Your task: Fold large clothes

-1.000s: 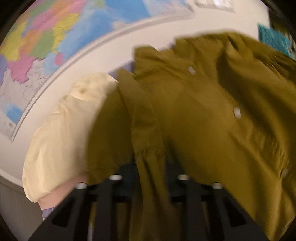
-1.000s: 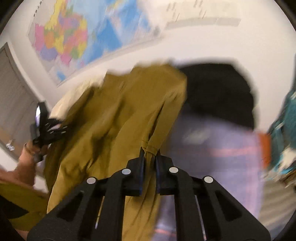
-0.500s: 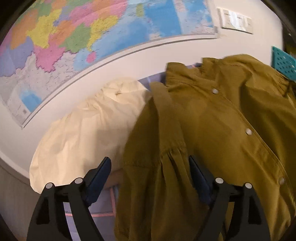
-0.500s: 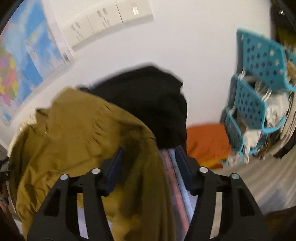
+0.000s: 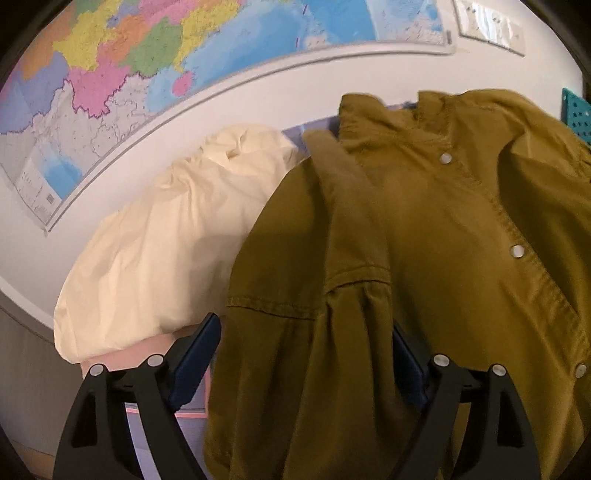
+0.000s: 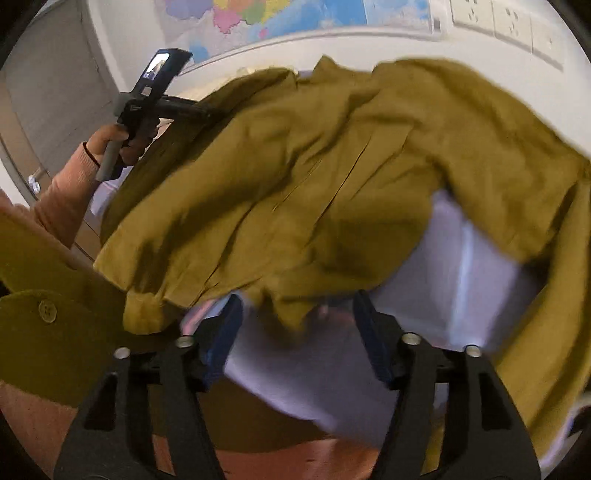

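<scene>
- A coloured wall map covers the wall at upper left; socket plates sit at upper right.
- A cream garment lies bunched left of the olive shirt, its right edge under the shirt's sleeve.
- The olive shirt lies spread, snap placket up, on a pale lilac cover.
- The left gripper has just been opening; its fingers stand wide apart, the sleeve cuff lying loose between them, unpressed.
- The right gripper has just been opening; its fingers stand apart, a blurred shirt edge between them, not clamped.
- A teal perforated basket shows at far right; contents cannot be told.
</scene>
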The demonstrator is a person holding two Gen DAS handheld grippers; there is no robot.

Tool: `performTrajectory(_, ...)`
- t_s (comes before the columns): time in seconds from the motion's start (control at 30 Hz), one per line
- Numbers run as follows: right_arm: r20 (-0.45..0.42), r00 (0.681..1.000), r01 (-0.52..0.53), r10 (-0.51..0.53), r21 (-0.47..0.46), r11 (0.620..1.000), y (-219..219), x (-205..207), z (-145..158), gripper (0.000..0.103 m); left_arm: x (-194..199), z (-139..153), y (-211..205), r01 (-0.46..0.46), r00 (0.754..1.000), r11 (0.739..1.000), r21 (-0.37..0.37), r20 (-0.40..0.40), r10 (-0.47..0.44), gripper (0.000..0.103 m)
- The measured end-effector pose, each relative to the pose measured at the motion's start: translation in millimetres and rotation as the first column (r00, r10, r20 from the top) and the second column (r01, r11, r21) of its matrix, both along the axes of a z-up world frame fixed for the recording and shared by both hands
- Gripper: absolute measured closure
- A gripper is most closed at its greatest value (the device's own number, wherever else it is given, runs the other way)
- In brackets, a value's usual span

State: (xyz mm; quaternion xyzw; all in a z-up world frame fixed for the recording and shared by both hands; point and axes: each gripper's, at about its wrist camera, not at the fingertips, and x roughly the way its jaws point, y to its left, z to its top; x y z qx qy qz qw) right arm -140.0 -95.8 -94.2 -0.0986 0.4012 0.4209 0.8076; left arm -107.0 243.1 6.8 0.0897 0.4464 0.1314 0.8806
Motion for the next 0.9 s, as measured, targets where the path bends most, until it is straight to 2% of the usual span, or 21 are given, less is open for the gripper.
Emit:
performTrajectory(0.03,-0.049,0.998,0.044,-0.043,0.013,0.999,1,4,-10,0.038,-3,1,-4,0.015,1.0,1.0,-0.004,0.009,-0.015,0.02)
performTrajectory(0.07,-0.079,0.994,0.082,-0.079,0.039,0.996,-1,10,-16,0.049,-6,3,-10,0.034,0.999,0.999,-0.003,0.021,-0.034,0.02)
performTrajectory(0.1,-0.081,0.992,0.102,-0.094,0.098,0.99,-5,10,-14,0.066,-8,4,-15,0.046,0.999,0.999,0.0,0.027,-0.046,0.02)
performTrajectory(0.13,-0.139,0.987,0.11,-0.085,0.18,0.977,-12,14,-13,0.095,-10,4,-20,0.062,0.998,0.998,0.003,0.031,-0.062,0.02)
performTrajectory(0.23,-0.182,0.977,0.16,-0.108,0.305,0.939,-40,7,-2,0.096,-11,-1,-25,0.064,0.998,0.998,0.011,0.022,-0.064,0.02)
performTrajectory(0.33,-0.249,0.953,0.265,-0.172,0.412,0.872,-99,-9,11,0.097,-13,-8,-19,0.043,0.999,0.999,0.006,0.015,-0.043,0.02)
performTrajectory(0.4,-0.287,0.919,0.374,-0.272,0.409,0.833,-143,-23,11,0.097,-14,-12,-13,0.022,1.0,1.0,0.001,0.015,-0.022,0.02)
performTrajectory(0.43,-0.316,0.9,0.412,-0.301,0.392,0.823,-159,-25,7,0.097,-14,-13,-9,0.009,1.0,1.0,-0.003,0.011,-0.009,0.02)
performTrajectory(0.47,-0.344,0.877,0.448,-0.335,0.338,0.828,-169,-29,-1,0.097,-13,-15,-5,-0.005,1.0,1.0,-0.008,0.006,0.005,0.02)
performTrajectory(0.53,-0.384,0.86,0.453,-0.336,0.27,0.849,-165,-25,-10,0.095,-11,-16,-1,-0.024,1.0,1.0,-0.01,0.003,0.024,0.02)
performTrajectory(0.6,-0.354,0.868,0.437,-0.347,0.215,0.873,-158,-24,-5,0.09,-12,-13,1,-0.032,0.999,0.999,0.001,0.009,0.032,0.02)
performTrajectory(0.63,-0.316,0.884,0.416,-0.345,0.197,0.888,-154,-25,5,0.082,-13,-10,1,-0.031,0.999,1.0,0.005,0.017,0.031,0.02)
performTrajectory(0.67,-0.268,0.899,0.402,-0.347,0.189,0.896,-152,-28,20,0.061,-16,-6,1,-0.031,0.999,0.999,0.009,0.03,0.031,0.02)
performTrajectory(0.73,-0.172,0.924,0.374,-0.343,0.213,0.903,-151,-31,45,0.04,-23,6,2,-0.021,0.998,1.0,0.0,0.066,0.021,0.019)
performTrajectory(0.77,-0.097,0.934,0.358,-0.345,0.221,0.907,-149,-33,65,0.039,-27,11,3,-0.012,0.997,1.0,-0.006,0.079,0.012,0.017)
performTrajectory(0.8,-0.061,0.938,0.345,-0.341,0.231,0.909,-147,-33,76,0.039,-28,14,2,-0.004,0.996,1.0,-0.006,0.084,0.004,0.016)
performTrajectory(0.9,-0.01,0.945,0.317,-0.327,0.276,0.907,-135,-17,89,0.032,-28,15,-7,0.038,0.997,0.999,0.02,0.069,-0.039,0.014)
